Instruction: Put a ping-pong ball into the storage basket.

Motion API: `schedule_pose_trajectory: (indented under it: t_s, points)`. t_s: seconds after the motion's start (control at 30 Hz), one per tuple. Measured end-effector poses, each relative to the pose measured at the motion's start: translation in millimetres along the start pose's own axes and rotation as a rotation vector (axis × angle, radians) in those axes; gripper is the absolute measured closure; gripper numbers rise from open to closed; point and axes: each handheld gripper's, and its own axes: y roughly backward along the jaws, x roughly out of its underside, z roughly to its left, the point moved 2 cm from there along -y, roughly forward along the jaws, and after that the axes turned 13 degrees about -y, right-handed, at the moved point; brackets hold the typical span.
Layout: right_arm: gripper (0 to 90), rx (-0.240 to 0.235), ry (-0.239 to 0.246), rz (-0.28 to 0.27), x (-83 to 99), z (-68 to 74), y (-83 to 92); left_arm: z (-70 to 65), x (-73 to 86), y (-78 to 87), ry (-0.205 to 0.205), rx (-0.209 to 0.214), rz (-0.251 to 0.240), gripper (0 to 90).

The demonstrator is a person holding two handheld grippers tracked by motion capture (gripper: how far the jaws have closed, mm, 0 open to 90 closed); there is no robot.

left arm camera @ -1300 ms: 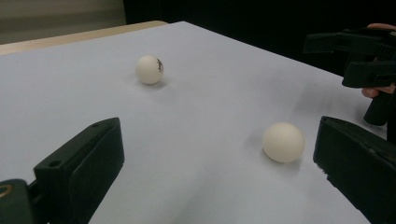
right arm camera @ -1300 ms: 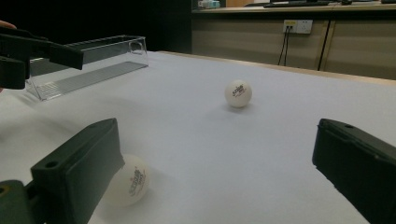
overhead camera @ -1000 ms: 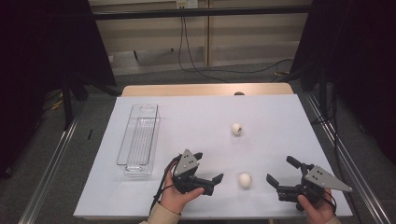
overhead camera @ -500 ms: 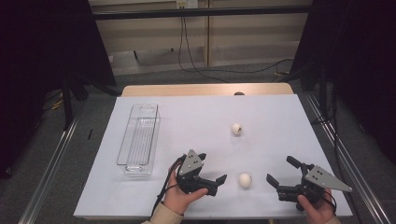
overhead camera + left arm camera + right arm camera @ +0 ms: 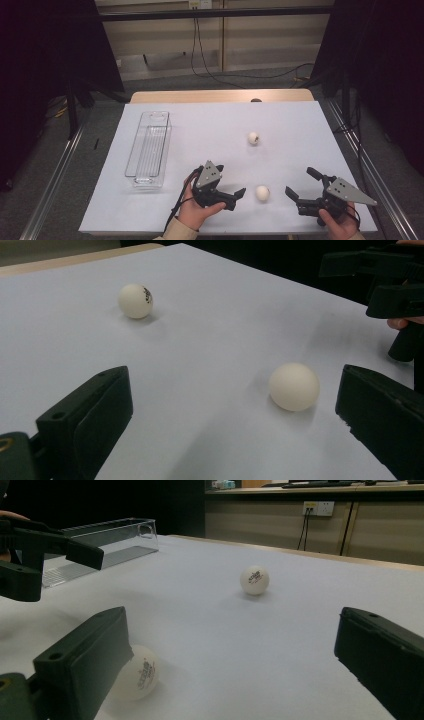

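Note:
Two white ping-pong balls lie on the white table [image 5: 200, 125]. The near ball [image 5: 262, 193] [image 5: 294, 386] rests between my two grippers; the far ball [image 5: 253, 138] [image 5: 135, 300] [image 5: 254, 579] lies farther back. My left gripper [image 5: 231, 180] [image 5: 232, 390] is open just left of the near ball, which sits ahead of its right jaw. My right gripper [image 5: 299, 181] [image 5: 232, 630] is open to the ball's right. In the right gripper view the near ball [image 5: 137, 675] is partly hidden behind the left jaw. Neither gripper touches a ball.
A clear plastic container [image 5: 150, 150] [image 5: 100, 545] stands lengthwise at the table's left, with nothing in it. A wooden strip [image 5: 220, 96] borders the table's far edge. Metal rails and cables run along the floor around the table.
My left gripper has slid a little to the right, closer to the near ball. The right gripper and both balls have stayed put.

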Motion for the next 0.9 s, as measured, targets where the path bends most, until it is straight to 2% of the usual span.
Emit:
schedule_pose_trajectory:
  t_s: [0.4, 0.9]
  points:
    - [0.8, 0.0, -0.001, 0.0, 0.1, -0.2, -0.2, -2.9, -0.3, -7.3, -0.002, 0.011, 0.02, 2.1]
    - [0.8, 0.0, -0.005, -0.003, 0.0, -0.3, -0.2, -5.6, -2.3, -13.7, -0.009, 0.034, 0.019, 2.1]
